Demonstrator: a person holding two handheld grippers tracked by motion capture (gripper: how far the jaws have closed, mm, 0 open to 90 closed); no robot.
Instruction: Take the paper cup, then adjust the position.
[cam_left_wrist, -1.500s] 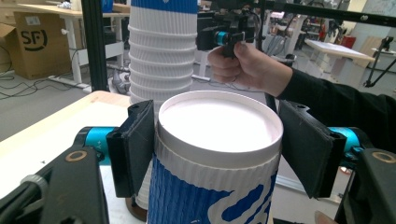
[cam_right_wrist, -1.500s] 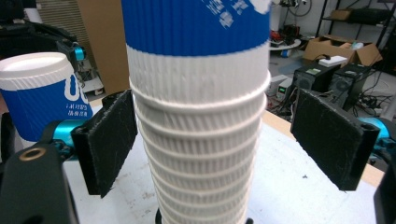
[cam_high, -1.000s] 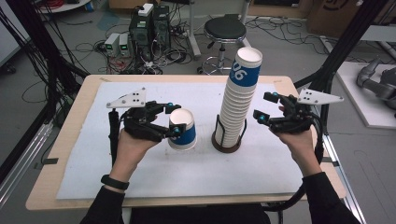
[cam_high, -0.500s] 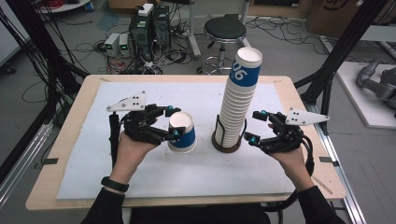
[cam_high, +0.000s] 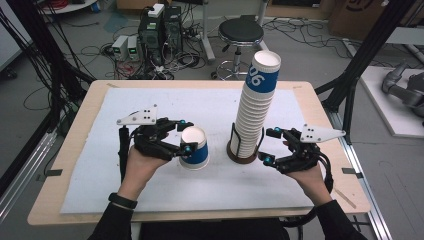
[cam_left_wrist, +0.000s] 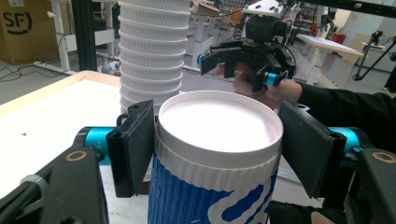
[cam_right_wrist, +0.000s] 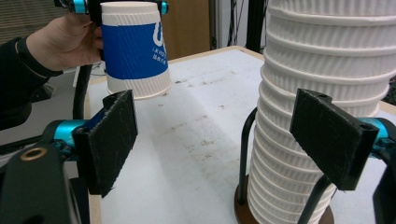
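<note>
Nearest, two forearms in dark sleeves come in over the near edge of the desk (cam_high: 75, 150), which carries a white mat. The left tool (cam_high: 184, 136) sits left of centre and is clenched on a paper cup (cam_high: 194, 148), white with a blue band. In the left gripper view the two black pads press the ribbed white wall just under the cup's rim, one on each side, and the cup's mouth faces the camera. In the right gripper view the cup hangs clear above the mat, lifted in that hand.

To the right, the right tool (cam_high: 268, 145) rests low, just beside the foot of the cup stack (cam_high: 256, 110). Its jaws stand wide apart and grip nothing. In the right gripper view the stack's lower ribbed cups lie in front of one pad, with a gap between them, while the other pad faces bare mat.

The stack rises from a dark round holder (cam_high: 242, 154) with thin black uprights, right of the desk's centre, well apart from the held cup. Its top cup bears a blue band.

Beyond the far edge, on the floor, stand a black stool (cam_high: 240, 33) and some computer boxes (cam_high: 159, 25) among cables.
</note>
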